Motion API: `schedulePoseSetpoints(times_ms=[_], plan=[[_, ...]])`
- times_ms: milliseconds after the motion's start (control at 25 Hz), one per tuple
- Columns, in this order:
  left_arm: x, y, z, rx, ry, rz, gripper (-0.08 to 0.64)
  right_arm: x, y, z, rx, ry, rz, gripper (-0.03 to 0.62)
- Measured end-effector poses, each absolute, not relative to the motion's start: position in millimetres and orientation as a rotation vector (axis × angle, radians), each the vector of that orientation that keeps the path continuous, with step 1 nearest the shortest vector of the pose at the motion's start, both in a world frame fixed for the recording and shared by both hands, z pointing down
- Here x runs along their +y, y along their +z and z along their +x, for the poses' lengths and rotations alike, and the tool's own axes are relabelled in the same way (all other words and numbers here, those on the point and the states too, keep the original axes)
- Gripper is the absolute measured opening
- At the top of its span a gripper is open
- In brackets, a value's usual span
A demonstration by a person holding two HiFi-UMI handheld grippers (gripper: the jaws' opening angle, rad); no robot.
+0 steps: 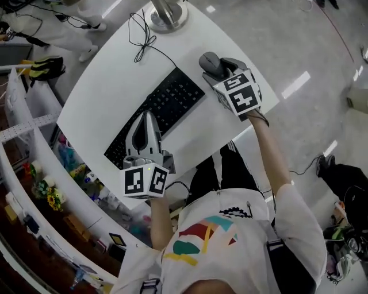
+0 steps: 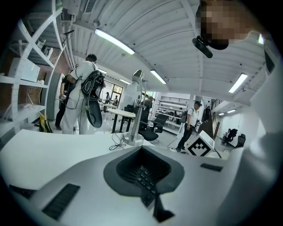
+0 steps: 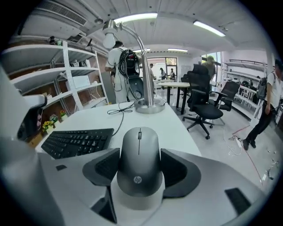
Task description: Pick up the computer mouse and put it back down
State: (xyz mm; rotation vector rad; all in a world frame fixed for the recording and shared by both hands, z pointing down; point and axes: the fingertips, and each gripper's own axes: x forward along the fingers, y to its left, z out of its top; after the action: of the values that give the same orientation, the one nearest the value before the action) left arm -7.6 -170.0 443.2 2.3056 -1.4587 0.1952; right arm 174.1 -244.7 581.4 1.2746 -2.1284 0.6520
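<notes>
From here, the keyboard [image 1: 167, 106] lies in the middle of the table [image 1: 103, 95], with my left gripper [image 1: 146, 119] above its near end. Right of the keyboard, the computer mouse [image 1: 209, 61] sits between my right gripper's [image 1: 215, 70] jaws. The lamp base [image 1: 167, 15] stands at the far edge behind both, and shelves [image 1: 23, 123] run along the table's left.

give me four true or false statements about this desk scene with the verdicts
1. The right gripper has the computer mouse between its jaws. True.
2. The left gripper grips the keyboard. False: its jaws are together and empty, above the keyboard.
3. The keyboard is white. False: it is black, on a white table.
4. A lamp base stands on the table beyond the computer mouse. True.
</notes>
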Motion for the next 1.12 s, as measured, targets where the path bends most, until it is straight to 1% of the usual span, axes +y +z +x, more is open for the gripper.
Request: schedulePoseSetpoints(times_ms=[120,240,480,640,840,1000,1120], plan=[[-172.5,464.8,-4.6,-1.447,0.212,2.282,0.043,-244.7,602.6,172.5,-2.099,0.649,1.251,0.287],[-172.2,470.9,-3.4,-1.443,0.213,2.278,0.043,-245.5,606.3,172.5,-2.095,0.629,1.248,0.288],[-166.7,472.3,-6.3,-1.444,0.208,2.277,0.043,-248.6,606.8,171.6,-2.135,0.500,1.330,0.288],[-160.7,460.0,-10.4,-1.449,0.194,2.294,0.043,-249.4,593.8,171.6,-2.153,0.507,1.361,0.288],[-158.3,426.8,-20.1,-1.498,0.141,2.318,0.043,-261.3,521.4,177.5,-2.247,0.459,1.460,0.287],[-165.8,380.6,-37.9,-1.590,0.006,2.361,0.043,-276.3,425.8,169.5,-2.378,0.299,1.517,0.287],[-154.1,340.0,-55.8,-1.655,-0.082,2.386,0.043,-249.8,350.4,143.5,-2.548,0.209,1.460,0.285]])
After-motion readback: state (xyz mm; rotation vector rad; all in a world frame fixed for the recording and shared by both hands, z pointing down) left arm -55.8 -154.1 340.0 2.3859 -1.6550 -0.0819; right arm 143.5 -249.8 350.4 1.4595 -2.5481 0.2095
